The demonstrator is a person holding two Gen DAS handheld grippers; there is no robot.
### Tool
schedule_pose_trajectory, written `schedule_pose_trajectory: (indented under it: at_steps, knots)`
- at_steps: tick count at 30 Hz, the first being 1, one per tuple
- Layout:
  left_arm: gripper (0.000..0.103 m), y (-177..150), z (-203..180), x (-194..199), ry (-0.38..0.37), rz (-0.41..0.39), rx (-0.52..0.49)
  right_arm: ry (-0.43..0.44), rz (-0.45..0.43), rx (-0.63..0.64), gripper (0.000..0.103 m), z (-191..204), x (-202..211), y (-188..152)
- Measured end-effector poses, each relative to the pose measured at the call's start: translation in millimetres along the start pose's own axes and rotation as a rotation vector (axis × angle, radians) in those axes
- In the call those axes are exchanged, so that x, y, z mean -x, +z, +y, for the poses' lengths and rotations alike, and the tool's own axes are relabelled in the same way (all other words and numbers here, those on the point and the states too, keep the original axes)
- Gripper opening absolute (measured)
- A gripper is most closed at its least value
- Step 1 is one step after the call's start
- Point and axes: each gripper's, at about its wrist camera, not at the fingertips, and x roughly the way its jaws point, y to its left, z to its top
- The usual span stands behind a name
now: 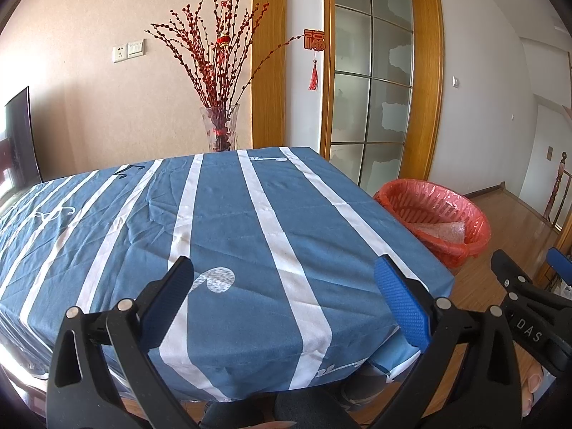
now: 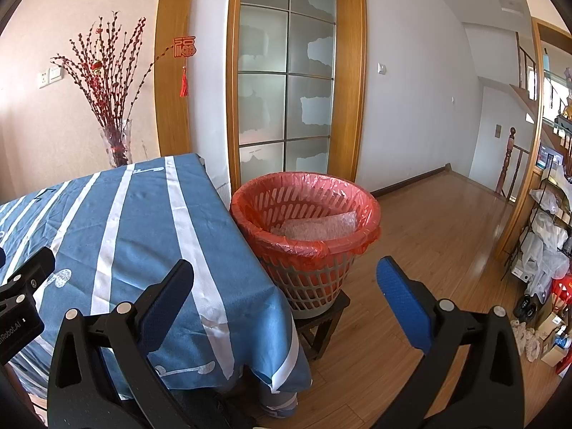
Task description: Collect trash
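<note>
A table (image 1: 221,221) draped in a blue cloth with white stripes fills most of the room's near side, its top bare of any litter in either view. Just beside its right-hand corner stands a grey slatted wastebasket (image 2: 307,282), raised on a small dark wooden stool (image 2: 321,329) and lined with a translucent red bag (image 2: 304,221) folded over the rim. Inside the basket lies a crumpled sheet of bubble wrap (image 2: 318,228), the only trash visible, resting against the far wall of the liner.

Behind the table, a frosted glass door (image 2: 286,82) in a wooden frame lets in pale light. A clear glass vase (image 1: 220,127) at the table's far edge holds tall red berry branches (image 1: 214,50), one of them carrying a red paper charm with a tassel (image 1: 314,41).

The left gripper (image 1: 282,282) hovers over the tablecloth, blue-padded jaws spread wide with nothing between them. The right gripper (image 2: 284,282) hangs off the table's corner facing the basket, its jaws likewise wide apart and empty.
</note>
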Motion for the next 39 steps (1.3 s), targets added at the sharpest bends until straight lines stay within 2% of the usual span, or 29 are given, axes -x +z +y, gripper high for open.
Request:
schedule_pose_trajectory:
  at_steps: [39]
  knots:
    - [0.099,-6.7,-0.7,-1.9,0.005,0.019,0.004,0.001,0.011,-0.002,0.101,1.7,-2.4,-3.0]
